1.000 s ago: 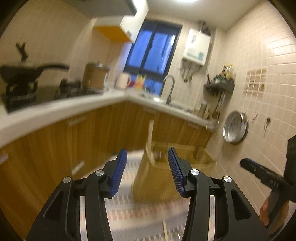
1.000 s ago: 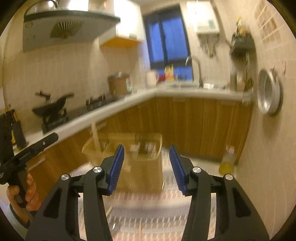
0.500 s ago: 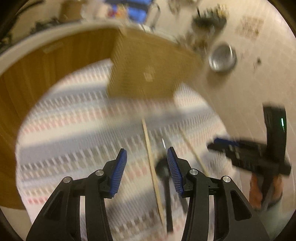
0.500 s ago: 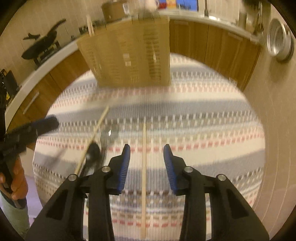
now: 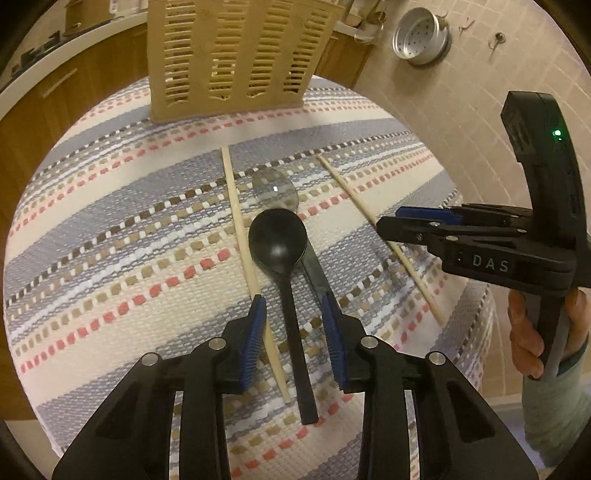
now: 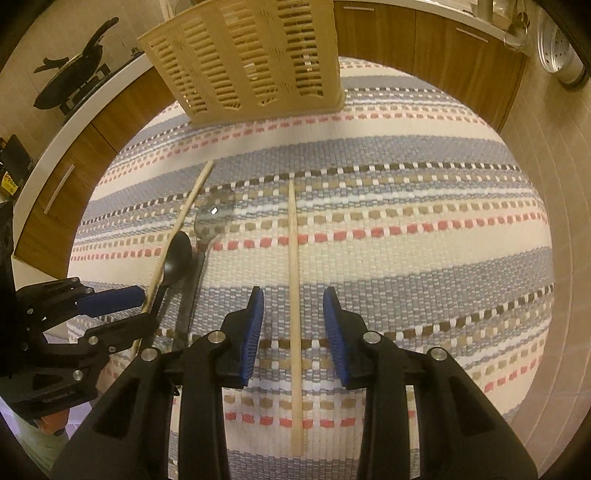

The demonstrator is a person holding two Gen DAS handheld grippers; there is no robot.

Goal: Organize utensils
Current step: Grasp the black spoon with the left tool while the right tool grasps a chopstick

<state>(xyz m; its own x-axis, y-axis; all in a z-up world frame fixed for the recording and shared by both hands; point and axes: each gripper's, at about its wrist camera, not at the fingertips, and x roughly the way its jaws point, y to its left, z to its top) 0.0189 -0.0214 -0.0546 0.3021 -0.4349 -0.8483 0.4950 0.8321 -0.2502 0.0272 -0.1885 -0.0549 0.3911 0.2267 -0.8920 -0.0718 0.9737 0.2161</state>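
A black spoon (image 5: pixel 280 243) and a metal spoon (image 5: pixel 274 187) lie side by side on a striped cloth (image 5: pixel 110 236), with a wooden chopstick (image 5: pixel 240 221) to their left and another chopstick (image 5: pixel 369 218) to their right. My left gripper (image 5: pixel 293 314) is open, low over the cloth, its jaws either side of the black spoon's handle. My right gripper (image 6: pixel 293 314) is open, its jaws either side of the right chopstick (image 6: pixel 293 280). A beige slotted utensil basket (image 5: pixel 236 51) stands at the cloth's far edge; it also shows in the right wrist view (image 6: pixel 251 55).
Wooden cabinets (image 6: pixel 424 48) and a white counter (image 6: pixel 92 99) run behind the table. A pan (image 6: pixel 74 81) sits on the stove at the left. A metal strainer pot (image 5: pixel 421 35) hangs on the tiled wall at the right.
Both grippers have tilted down from the room towards the cloth and dropped close to it. The left now straddles the black spoon, the right straddles a chopstick.
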